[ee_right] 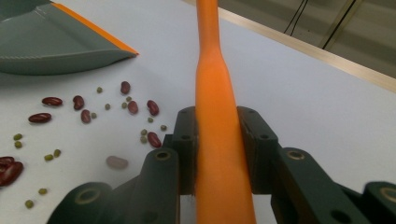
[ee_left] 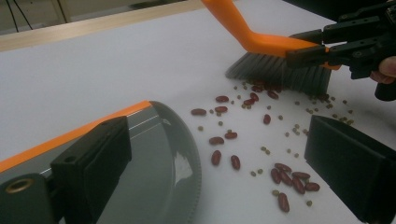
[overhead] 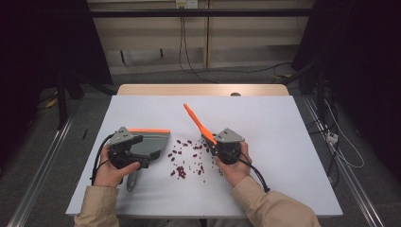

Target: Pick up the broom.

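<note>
A grey dustpan point(overhead: 153, 142) with an orange rim lies on the white table point(overhead: 283, 142) at the left. My left gripper point(overhead: 137, 145) sits over its rear part, and the pan's handle sticks out toward the person. In the left gripper view the jaws stand wide apart point(ee_left: 219, 137): one over the dustpan point(ee_left: 159, 154), the other over bare table. My right gripper point(overhead: 213, 142) is shut on the handle of an orange brush point(overhead: 195, 119), whose grey bristles point(ee_left: 280, 72) touch the table. Red and small green beans point(overhead: 185, 161) lie scattered between pan and brush.
The table's wooden back edge point(overhead: 203, 90) lies beyond the white sheet. Cables point(overhead: 331, 137) run on the floor to the right. Dark stands flank both sides. Bare white surface stretches behind and to the right of the beans.
</note>
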The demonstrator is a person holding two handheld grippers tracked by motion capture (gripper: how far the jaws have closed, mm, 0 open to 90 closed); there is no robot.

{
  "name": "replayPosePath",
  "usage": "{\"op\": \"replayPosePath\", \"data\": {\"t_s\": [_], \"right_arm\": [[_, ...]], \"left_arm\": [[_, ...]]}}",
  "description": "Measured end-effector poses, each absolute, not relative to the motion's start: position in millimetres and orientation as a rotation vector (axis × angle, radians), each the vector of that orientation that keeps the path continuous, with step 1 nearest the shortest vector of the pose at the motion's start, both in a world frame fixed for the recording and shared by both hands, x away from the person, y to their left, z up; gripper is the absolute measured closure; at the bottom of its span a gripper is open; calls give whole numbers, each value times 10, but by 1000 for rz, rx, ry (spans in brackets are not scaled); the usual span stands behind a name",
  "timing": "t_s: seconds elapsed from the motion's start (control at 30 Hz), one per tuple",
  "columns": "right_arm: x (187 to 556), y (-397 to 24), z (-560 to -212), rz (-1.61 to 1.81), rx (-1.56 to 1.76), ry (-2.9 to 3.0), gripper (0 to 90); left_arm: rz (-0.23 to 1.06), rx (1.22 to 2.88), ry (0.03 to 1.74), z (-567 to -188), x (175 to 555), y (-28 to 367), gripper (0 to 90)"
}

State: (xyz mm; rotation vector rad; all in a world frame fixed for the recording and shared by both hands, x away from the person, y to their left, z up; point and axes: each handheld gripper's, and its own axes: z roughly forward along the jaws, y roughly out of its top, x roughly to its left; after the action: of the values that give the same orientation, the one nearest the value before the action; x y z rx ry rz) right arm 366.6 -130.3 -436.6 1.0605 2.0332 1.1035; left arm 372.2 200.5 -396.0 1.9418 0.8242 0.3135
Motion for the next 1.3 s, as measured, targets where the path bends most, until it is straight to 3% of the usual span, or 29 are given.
{"op": "replayPosePath", "data": {"t_s": [0.6, 0.87, 1.3], "right_arm": [[3659, -1283, -4251, 1177, 992, 2025, 713], [4006, -1522, -4215, 1317, 906, 2065, 712], [4546, -1362, -4400, 1473, 693, 2182, 712]], "left_arm": [[313, 1930, 822, -3940, 3711, 2029, 72], [310, 1926, 835, -3955, 3714, 2055, 72], [304, 1923, 871, -4019, 3670, 2157, 72]]}}
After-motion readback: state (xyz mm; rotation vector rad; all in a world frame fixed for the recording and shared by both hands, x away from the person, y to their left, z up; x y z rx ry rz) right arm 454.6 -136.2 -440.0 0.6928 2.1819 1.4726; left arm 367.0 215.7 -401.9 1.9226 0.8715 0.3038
